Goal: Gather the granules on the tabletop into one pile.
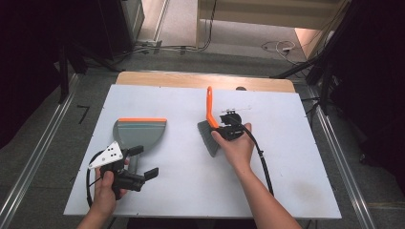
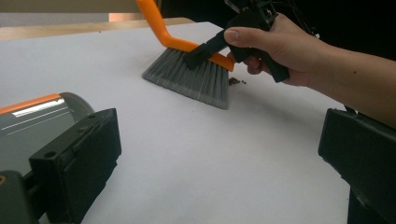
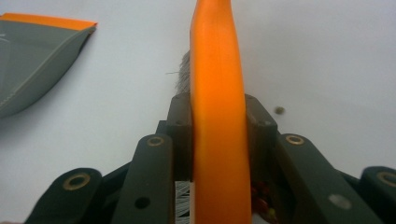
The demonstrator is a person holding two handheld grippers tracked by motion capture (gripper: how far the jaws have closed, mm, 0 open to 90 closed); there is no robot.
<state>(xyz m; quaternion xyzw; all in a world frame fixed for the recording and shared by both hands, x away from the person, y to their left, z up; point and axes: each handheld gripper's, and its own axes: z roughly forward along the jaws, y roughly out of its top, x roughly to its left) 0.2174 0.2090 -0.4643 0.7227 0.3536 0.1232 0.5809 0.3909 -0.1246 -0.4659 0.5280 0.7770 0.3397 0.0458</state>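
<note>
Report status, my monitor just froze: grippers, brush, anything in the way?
Right gripper shut on brush, bristles on table. Left gripper open beside dustpan. Crumbs by bristles; path clear.

My right tongs (image 1: 228, 130) work over a white counter (image 1: 181, 181) whose bare wooden edge (image 1: 191, 79) shows at the far side, well beyond them. Past that edge, grey floor (image 1: 181, 24) carries loose cables (image 1: 282, 46), and metal rails (image 1: 33, 162) run along the counter's sides, well outside both my tongs. Beyond my left tongs (image 1: 143, 162), dark stands (image 1: 64, 71) rise from the floor.
</note>
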